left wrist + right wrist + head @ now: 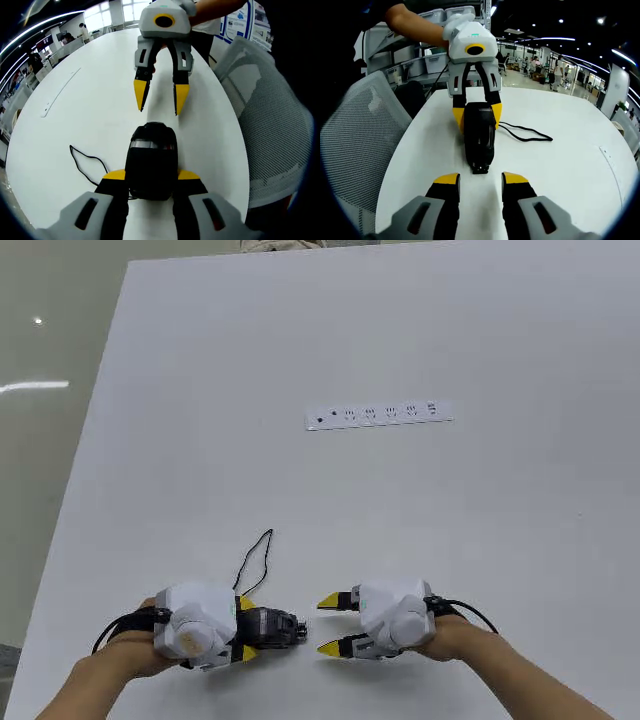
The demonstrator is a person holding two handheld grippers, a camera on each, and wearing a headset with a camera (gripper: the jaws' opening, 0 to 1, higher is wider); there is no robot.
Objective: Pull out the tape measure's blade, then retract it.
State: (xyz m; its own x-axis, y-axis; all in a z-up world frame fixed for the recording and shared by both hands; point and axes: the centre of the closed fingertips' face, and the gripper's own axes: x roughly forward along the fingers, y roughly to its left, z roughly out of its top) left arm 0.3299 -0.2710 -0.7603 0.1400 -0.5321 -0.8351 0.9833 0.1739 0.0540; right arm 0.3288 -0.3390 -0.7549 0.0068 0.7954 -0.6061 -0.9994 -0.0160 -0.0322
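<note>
A black tape measure (271, 626) lies near the table's front edge, its thin black wrist cord (253, 562) looping away behind it. My left gripper (244, 628) is shut on the tape measure's body (151, 162), yellow tips pressed to both sides. The blade end of the case (479, 168) faces my right gripper (332, 624), which stands open a short gap away with nothing between its yellow fingertips (514, 178). In the left gripper view the right gripper (160, 97) points straight at the case. No blade shows outside the case.
A white power strip (379, 415) lies across the middle of the white table (450, 520). A mesh office chair (272, 120) stands beside the table's near edge. Shelves with grey bins (420, 60) stand behind the left gripper in the right gripper view.
</note>
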